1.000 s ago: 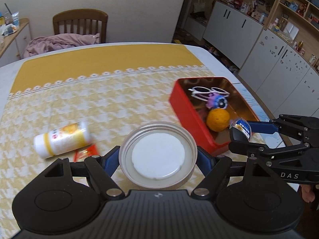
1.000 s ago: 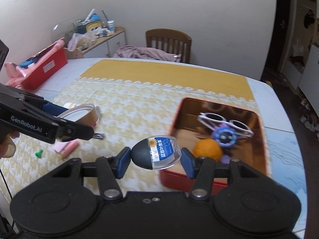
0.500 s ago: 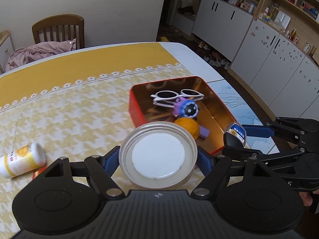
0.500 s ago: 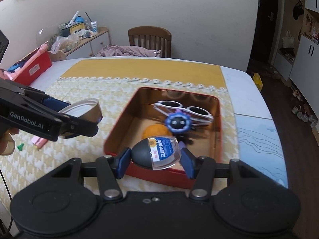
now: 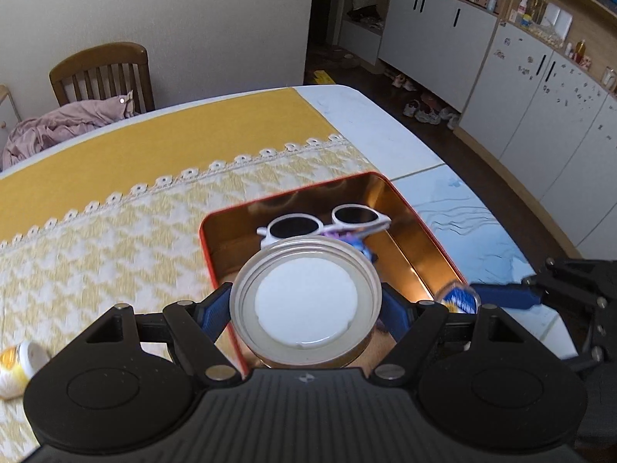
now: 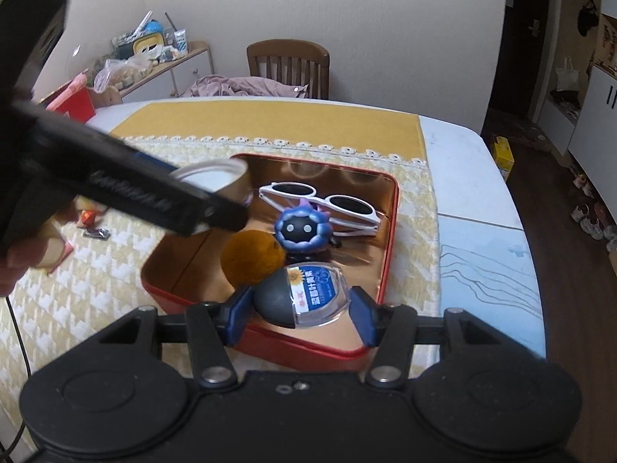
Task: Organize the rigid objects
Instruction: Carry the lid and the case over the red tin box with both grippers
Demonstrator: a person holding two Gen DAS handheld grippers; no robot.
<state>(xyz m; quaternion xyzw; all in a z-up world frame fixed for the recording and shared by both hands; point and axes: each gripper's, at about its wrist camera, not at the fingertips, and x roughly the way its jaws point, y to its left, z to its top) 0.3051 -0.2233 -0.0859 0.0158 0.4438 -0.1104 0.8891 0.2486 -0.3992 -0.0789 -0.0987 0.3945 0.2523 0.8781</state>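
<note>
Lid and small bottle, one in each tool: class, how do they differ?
The lid is round, flat and metal-rimmed with a white inside; the small bottle is clear with a dark cap and blue label. The left tool holds the lid, the right tool the bottle. Both hang over the red tin.

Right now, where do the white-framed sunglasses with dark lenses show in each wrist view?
Left wrist: the white-framed sunglasses lie in the far part of the red metal tin, just beyond the round metal lid.
Right wrist: the sunglasses sit mid-frame, behind the blue spiky toy.
Shared landmark: the tin.
</note>
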